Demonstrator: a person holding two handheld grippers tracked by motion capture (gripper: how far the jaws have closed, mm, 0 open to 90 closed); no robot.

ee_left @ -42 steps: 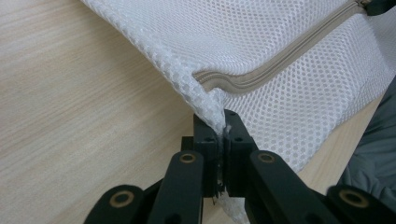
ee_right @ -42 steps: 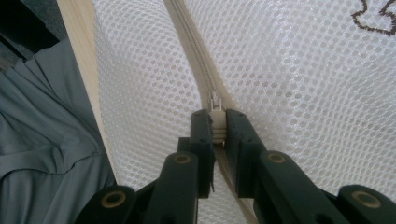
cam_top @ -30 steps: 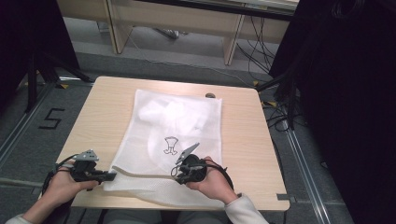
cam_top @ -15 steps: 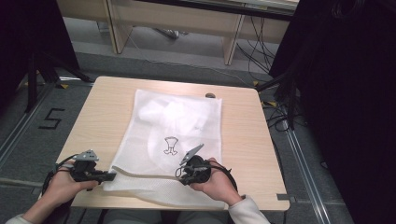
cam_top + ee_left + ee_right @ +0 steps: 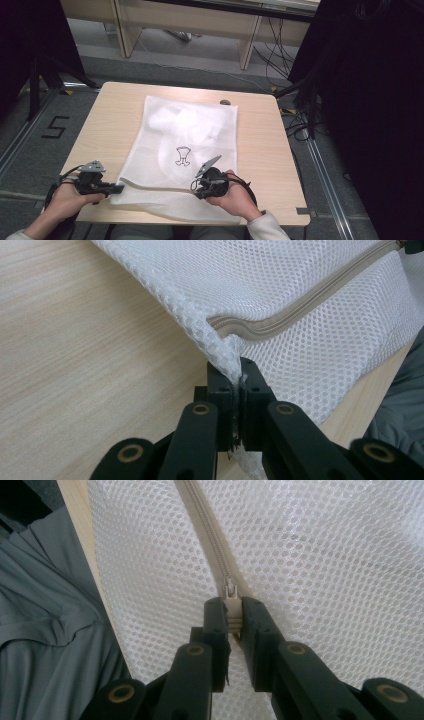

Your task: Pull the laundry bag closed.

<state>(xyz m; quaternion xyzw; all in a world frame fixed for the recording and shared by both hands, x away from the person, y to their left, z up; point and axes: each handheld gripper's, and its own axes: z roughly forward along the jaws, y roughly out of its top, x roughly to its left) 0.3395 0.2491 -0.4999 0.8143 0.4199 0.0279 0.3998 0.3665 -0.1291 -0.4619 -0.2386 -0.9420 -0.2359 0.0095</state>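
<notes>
Near desk edge: left hand-held gripper (image 5: 237,377) clenched on mesh bag (image 5: 192,135) corner; right hand-held gripper (image 5: 234,620) pinching zipper pull (image 5: 230,591). Zipper (image 5: 150,186) runs between them. Bag lies flat across desk (image 5: 115,115), white bundle inside, farther.

A white mesh laundry bag (image 5: 190,145) lies flat on the light wooden table (image 5: 260,145). Left gripper (image 5: 116,188) sits at the bag's near-left corner; right gripper (image 5: 196,185) is on the beige zipper strip (image 5: 150,186) running between them. A small dark object (image 5: 225,102) rests near the far edge.
</notes>
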